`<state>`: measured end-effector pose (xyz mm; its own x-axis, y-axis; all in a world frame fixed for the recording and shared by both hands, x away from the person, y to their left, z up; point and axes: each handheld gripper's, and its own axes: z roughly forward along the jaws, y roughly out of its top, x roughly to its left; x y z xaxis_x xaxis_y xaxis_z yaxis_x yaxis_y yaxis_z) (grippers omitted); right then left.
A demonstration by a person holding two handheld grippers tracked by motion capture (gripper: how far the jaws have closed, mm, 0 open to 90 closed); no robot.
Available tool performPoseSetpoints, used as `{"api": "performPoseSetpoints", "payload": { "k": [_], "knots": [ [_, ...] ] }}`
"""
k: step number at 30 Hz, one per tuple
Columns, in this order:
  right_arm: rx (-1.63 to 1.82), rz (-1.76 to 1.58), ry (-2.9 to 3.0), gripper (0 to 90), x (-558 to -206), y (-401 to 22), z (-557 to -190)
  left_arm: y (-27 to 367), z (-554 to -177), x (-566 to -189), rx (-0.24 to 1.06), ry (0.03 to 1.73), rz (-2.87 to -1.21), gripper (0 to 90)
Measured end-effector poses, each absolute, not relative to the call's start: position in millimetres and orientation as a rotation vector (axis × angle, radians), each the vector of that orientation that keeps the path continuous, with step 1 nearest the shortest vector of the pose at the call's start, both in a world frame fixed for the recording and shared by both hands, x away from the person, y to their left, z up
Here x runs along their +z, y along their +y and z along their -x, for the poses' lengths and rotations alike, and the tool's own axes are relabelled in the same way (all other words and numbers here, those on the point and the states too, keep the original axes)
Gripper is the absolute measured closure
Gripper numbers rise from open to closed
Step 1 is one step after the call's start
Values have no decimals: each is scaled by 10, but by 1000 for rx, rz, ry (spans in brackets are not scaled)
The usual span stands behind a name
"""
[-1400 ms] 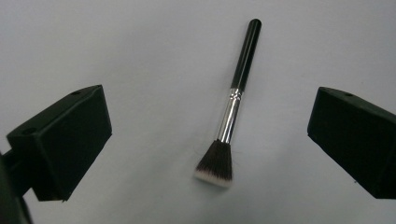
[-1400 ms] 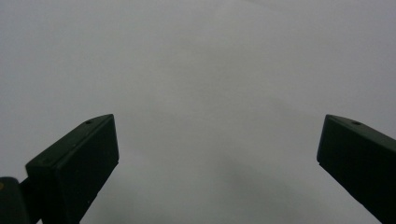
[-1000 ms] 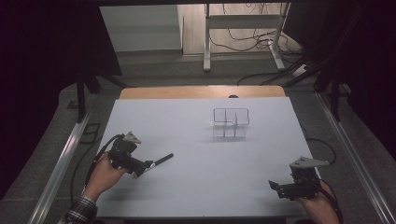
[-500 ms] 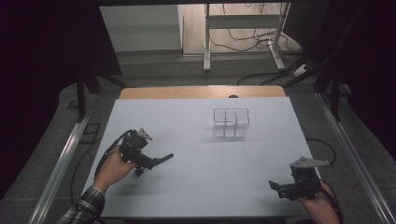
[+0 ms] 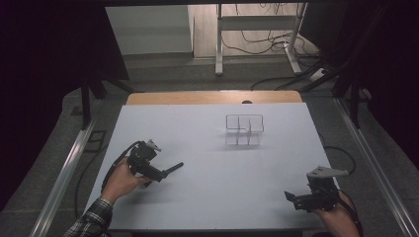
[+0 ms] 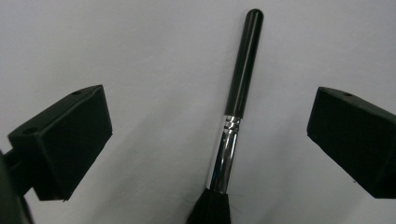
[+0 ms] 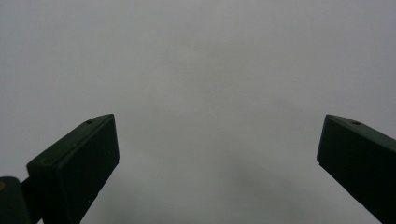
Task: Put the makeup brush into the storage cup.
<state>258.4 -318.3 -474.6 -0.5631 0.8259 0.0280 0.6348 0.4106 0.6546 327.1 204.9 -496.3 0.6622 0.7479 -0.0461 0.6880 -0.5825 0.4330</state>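
Observation:
A makeup brush (image 6: 237, 88) with a black handle, silver ferrule and dark bristles lies on the white table (image 5: 207, 143). Its handle (image 5: 174, 168) pokes out to the right of my left gripper (image 5: 157, 173). In the left gripper view, my left gripper (image 6: 210, 107) is open, one jaw on either side of the brush and neither touching it. My right gripper (image 5: 292, 196) rests near the front right corner of the table. It is open (image 7: 217, 121) over bare table with nothing between the jaws.
A clear compartmented organiser (image 5: 243, 130) stands right of centre toward the back of the table. A wooden strip (image 5: 212, 97) runs along the far edge. Metal rails (image 5: 64, 177) flank the table, and cables trail from both grippers.
My left hand and gripper have shifted slightly forward and right over the brush. The brush itself lies where it was. The right gripper has not moved.

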Motion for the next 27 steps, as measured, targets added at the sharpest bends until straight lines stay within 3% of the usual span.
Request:
{"api": "performPoseSetpoints", "payload": {
  "k": [14,20,22,27],
  "knots": [
    [896,-1268,2381,0,-4754,-3181,-2585,1987,-3252,-5193,148,1124,-2505,18],
    [897,-1267,2382,0,-4754,-3182,-2584,1946,-3244,-5236,146,1126,-2548,72],
    [895,-1267,2383,0,-4755,-3181,-2584,1938,-3239,-5240,133,1126,-2554,111],
    [893,-1266,2389,0,-4759,-3175,-2582,1967,-3223,-5174,121,1127,-2545,460]
  ]
}}
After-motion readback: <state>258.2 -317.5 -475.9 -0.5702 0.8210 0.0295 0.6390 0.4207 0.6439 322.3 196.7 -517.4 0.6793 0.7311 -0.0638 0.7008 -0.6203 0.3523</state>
